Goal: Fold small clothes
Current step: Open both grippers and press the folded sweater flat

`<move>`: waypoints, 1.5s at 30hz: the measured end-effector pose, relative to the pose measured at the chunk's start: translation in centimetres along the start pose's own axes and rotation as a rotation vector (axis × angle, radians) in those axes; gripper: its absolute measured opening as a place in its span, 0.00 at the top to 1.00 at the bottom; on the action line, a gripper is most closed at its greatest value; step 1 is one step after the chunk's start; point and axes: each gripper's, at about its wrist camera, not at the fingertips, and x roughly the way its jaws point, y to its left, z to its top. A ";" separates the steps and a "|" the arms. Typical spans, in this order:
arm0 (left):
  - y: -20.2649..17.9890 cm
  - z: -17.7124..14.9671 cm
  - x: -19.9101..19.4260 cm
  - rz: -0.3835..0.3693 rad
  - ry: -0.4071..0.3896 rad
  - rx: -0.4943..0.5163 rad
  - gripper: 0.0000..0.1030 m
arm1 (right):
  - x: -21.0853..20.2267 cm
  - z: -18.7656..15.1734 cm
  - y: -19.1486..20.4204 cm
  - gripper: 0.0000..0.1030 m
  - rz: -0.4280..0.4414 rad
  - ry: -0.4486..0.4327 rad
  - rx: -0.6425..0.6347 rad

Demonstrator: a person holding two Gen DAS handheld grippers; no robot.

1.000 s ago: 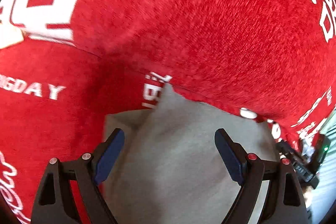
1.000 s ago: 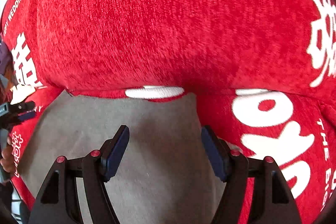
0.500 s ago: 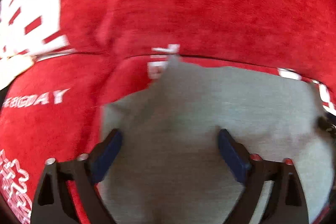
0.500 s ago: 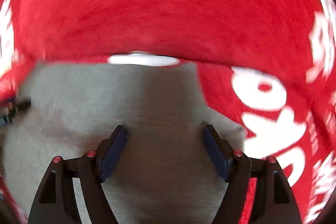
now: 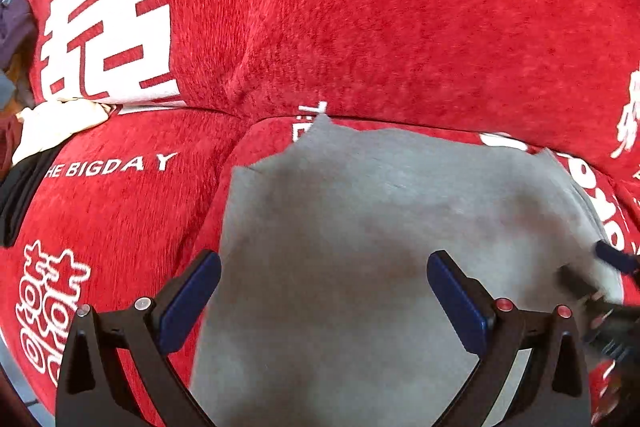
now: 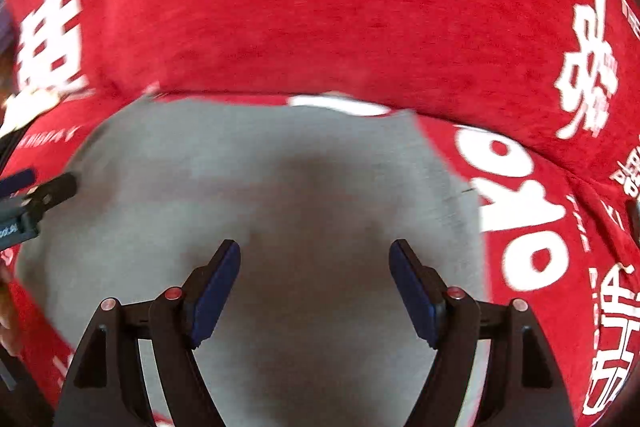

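Note:
A grey garment [image 5: 372, 227] lies flat on the red seat cushion, its far edge against the backrest crease; it also shows in the right wrist view [image 6: 280, 187]. My left gripper [image 5: 324, 291] is open and empty above the garment's left part. My right gripper [image 6: 316, 287] is open and empty above its right part. The right gripper's tip shows at the right edge of the left wrist view [image 5: 600, 267], and the left gripper's tip shows at the left edge of the right wrist view [image 6: 36, 195].
A red sofa cover [image 5: 360, 27] with white lettering fills both views, backrest rising behind the seat. A cream cloth [image 5: 52, 123] and dark fabric [image 5: 20, 187] lie at the far left. A purple item [image 5: 12, 23] sits beyond the sofa's left edge.
Both grippers have pulled back and up from the backrest, so much more of the grey garment shows. Both stay open.

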 end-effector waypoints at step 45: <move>1.7 -10.7 -1.3 0.018 0.081 0.001 0.00 | -1.8 -10.0 -1.4 0.21 -0.033 -0.003 0.140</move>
